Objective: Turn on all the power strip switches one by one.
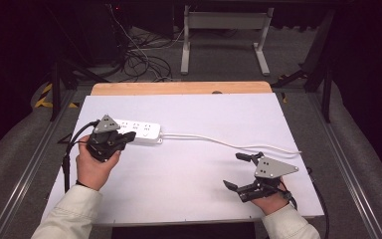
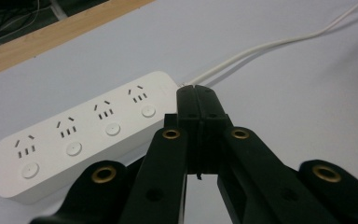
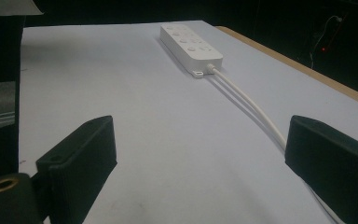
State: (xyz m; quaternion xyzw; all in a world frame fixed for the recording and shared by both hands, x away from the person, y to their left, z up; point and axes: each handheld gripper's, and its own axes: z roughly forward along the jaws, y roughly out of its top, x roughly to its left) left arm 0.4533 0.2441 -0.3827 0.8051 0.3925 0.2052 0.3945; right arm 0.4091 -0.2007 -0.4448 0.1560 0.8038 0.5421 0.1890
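Note:
A white power strip [image 1: 140, 132] with several sockets and round buttons lies on the white table top at the left. Its white cable [image 1: 229, 143] runs right across the table. My left gripper [image 1: 129, 136] hovers at the strip's near side, jaws pressed together with nothing between them; the left gripper view has the strip [image 2: 84, 130] just beyond the shut jaws [image 2: 196, 100]. My right gripper [image 1: 238, 171] stands open near the front right, close to the cable's end. In the right gripper view the cable [image 3: 251, 105] leads from the strip [image 3: 191, 46] toward the right jaw.
The white table top [image 1: 189, 184] has a wooden strip [image 1: 179, 88] along its far edge. Beyond it are a white frame's legs [image 1: 224, 35] and tangled cables [image 1: 139, 55] on the floor. Dark rails run down both sides.

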